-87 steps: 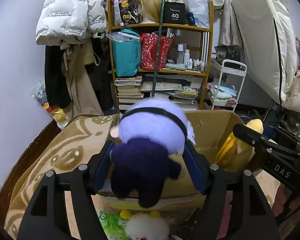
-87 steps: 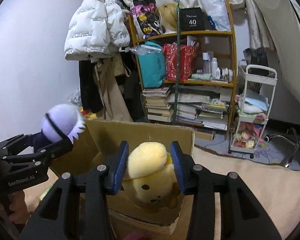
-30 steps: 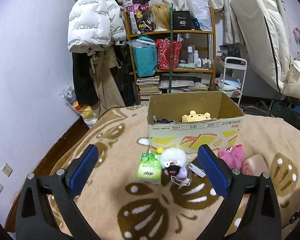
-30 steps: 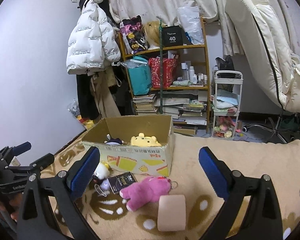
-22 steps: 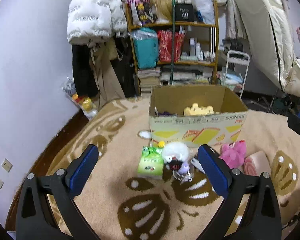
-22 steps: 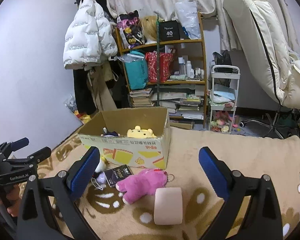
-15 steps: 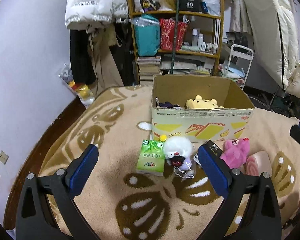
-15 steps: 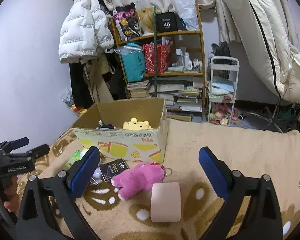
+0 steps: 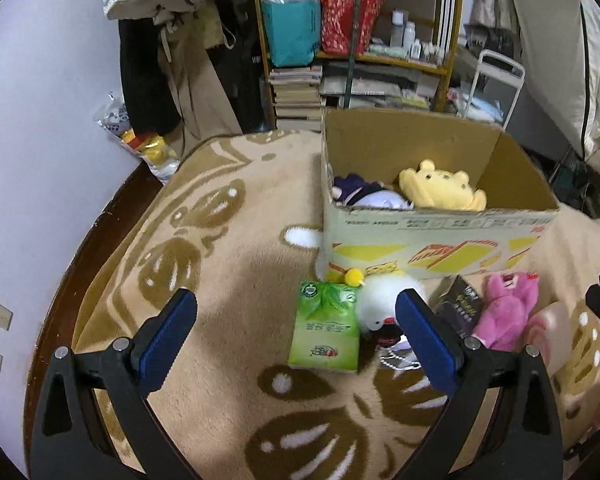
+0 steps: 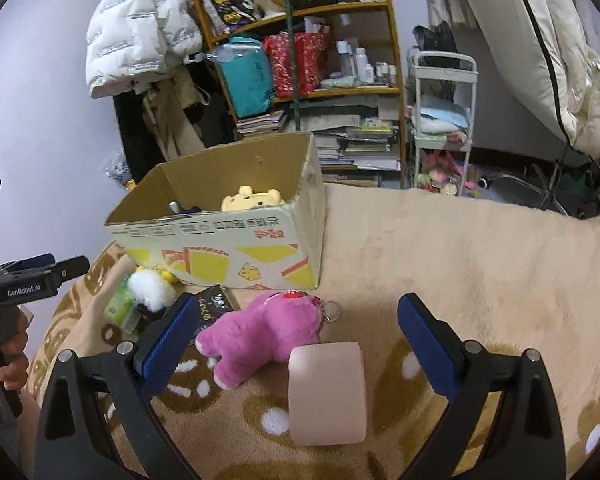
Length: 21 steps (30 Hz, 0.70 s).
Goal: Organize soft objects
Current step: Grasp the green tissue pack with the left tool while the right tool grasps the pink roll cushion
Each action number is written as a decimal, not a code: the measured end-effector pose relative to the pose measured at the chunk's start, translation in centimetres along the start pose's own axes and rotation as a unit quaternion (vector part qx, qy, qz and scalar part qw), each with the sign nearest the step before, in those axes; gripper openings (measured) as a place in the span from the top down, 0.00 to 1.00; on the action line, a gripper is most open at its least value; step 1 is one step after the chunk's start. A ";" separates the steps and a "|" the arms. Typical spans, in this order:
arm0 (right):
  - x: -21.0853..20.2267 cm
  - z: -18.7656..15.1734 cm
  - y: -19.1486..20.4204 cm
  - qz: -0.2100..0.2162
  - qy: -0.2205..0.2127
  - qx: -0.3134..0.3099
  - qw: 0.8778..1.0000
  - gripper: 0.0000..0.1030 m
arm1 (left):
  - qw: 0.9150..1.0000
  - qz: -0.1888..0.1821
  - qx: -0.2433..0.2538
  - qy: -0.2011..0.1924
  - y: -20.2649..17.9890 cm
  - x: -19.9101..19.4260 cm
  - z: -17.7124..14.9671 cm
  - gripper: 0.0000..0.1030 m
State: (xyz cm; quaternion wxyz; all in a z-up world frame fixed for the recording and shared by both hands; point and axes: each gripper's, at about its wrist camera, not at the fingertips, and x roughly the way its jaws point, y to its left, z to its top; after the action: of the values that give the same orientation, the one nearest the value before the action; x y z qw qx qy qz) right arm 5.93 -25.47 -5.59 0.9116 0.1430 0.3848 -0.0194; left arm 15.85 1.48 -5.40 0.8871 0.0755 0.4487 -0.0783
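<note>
A cardboard box (image 9: 440,236) (image 10: 220,240) on the tan patterned blanket holds a yellow bear plush (image 9: 440,190) (image 10: 252,199) and a purple plush (image 9: 364,196). In front of the box lie a white fluffy plush (image 9: 384,304) (image 10: 150,286), a green tissue pack (image 9: 326,330) (image 10: 120,308), a black packet (image 9: 458,310) (image 10: 212,304), a pink plush (image 9: 504,308) (image 10: 264,332) and a pink foam roll (image 10: 327,392). My left gripper (image 9: 296,336) hangs open above the tissue pack. Wide open too, my right gripper (image 10: 292,340) hovers over the pink plush and roll.
A wooden shelf (image 9: 360,52) (image 10: 300,60) stacked with books, bags and bottles stands behind the box. A white cart (image 10: 440,128) is to its right, hanging coats (image 9: 172,40) to its left. A dark wooden edge (image 9: 92,248) borders the blanket on the left.
Both grippers let go of the purple and yellow plushes, which now lie in the box, and pulled back. Over the last second both dipped lower toward the things on the blanket.
</note>
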 end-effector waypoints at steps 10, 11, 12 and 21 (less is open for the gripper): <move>3.0 -1.5 -1.0 -0.005 0.073 0.013 0.997 0.10 | 0.997 0.008 0.016 0.080 -0.6 4.8 -1.0 0.04; 3.2 -1.6 -1.1 -0.005 0.079 0.015 0.997 0.11 | 0.996 0.011 0.017 0.090 -0.7 5.2 -1.3 0.04; 3.4 -1.7 -1.3 -0.004 0.086 0.017 0.996 0.12 | 0.995 0.017 0.017 0.097 -0.7 5.6 -1.4 0.04; 4.5 -2.5 -1.8 0.005 0.119 0.040 0.992 0.28 | 0.992 0.018 0.001 0.126 -0.3 7.1 -1.9 0.04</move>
State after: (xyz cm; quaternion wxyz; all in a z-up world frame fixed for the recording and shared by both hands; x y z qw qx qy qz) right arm 7.07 -26.21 -10.82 0.8532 0.1822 0.4886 -0.0132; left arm 18.42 1.10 -12.28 0.8249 0.0932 0.5550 -0.0529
